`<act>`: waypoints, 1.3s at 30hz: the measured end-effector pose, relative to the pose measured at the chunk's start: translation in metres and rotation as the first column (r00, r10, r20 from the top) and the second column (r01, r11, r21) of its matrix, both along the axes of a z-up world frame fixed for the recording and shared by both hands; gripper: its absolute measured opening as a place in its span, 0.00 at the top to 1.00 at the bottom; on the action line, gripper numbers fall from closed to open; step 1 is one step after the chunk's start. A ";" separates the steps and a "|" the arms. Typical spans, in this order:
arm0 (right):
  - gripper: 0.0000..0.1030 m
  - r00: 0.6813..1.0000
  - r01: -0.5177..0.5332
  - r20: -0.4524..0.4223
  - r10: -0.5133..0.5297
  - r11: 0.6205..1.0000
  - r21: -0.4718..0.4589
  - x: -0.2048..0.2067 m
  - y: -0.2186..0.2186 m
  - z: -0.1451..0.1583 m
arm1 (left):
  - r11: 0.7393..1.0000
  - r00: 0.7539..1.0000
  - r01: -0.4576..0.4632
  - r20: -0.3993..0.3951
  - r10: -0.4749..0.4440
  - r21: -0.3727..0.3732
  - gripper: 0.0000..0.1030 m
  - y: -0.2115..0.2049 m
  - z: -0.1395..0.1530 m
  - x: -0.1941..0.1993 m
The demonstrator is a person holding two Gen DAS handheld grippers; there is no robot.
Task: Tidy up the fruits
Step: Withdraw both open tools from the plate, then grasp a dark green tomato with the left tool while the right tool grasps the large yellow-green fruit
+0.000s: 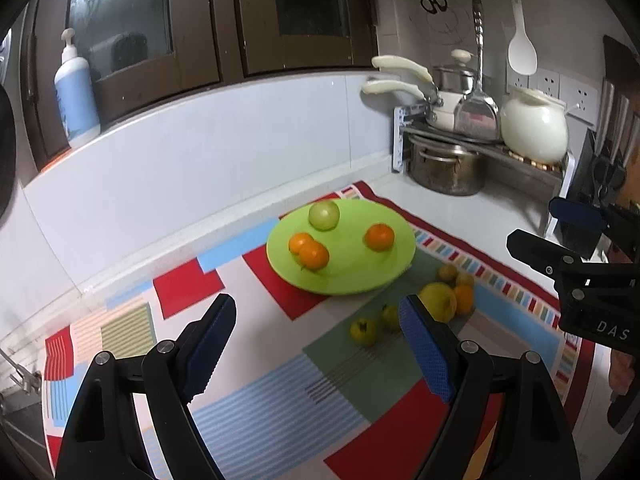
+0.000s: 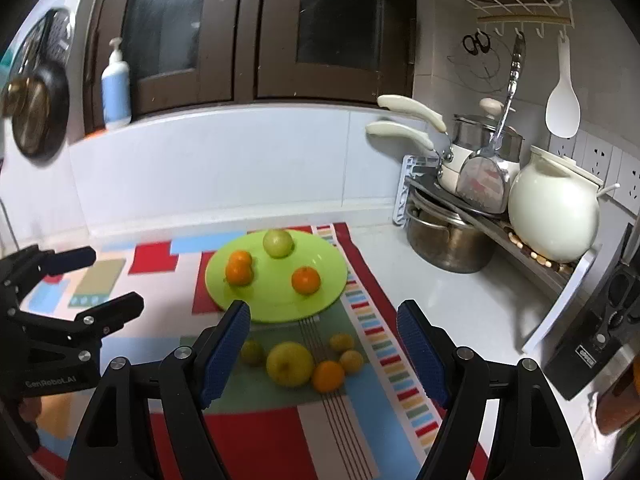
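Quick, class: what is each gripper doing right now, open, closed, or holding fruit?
Left gripper: open, holding nothing.
Right gripper: open, holding nothing.

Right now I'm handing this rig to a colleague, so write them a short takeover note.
Left tool: open, holding nothing, above the mat.
Right tool: open, holding nothing, hovering over the loose fruit.
Green plate: one green fruit and three oranges, two touching, one apart.
Left: six loose fruits on the mat in front of the plate, including a yellow apple and an orange.
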State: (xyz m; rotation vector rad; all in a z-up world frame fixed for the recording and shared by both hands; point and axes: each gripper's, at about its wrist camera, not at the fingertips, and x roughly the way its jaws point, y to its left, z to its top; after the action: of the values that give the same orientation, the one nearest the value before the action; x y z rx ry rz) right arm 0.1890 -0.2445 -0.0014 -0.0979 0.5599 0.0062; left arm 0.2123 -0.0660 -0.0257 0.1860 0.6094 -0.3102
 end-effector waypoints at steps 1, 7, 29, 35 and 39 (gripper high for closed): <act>0.26 1.000 -0.005 -0.002 0.005 1.000 -0.012 -0.002 0.002 -0.003 | 1.000 1.000 0.005 -0.002 -0.005 0.000 0.19 0.001 -0.003 -0.001; 0.26 0.998 -0.046 -0.044 0.044 0.997 -0.054 -0.009 0.013 -0.023 | 0.999 0.999 0.033 0.007 -0.033 0.018 0.19 0.002 -0.019 -0.008; 0.26 0.961 -0.196 -0.223 0.161 0.970 -0.142 0.036 0.018 -0.094 | 0.984 0.982 0.150 -0.126 -0.137 0.094 0.24 -0.029 -0.088 0.036; 0.26 0.947 -0.237 -0.254 0.195 0.960 -0.148 0.052 0.018 -0.106 | 0.979 0.973 0.178 -0.165 -0.160 0.103 0.29 -0.037 -0.102 0.052; 0.26 0.938 -0.263 -0.267 0.221 0.956 -0.132 0.059 0.019 -0.111 | 0.974 0.965 0.206 -0.188 -0.186 0.098 0.32 -0.043 -0.109 0.061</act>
State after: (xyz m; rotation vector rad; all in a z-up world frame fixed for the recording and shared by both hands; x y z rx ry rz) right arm 0.2483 -0.2252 -0.1124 -0.3328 0.7980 0.2159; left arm 0.2730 -0.1087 -0.1352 0.3355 0.7888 -0.4870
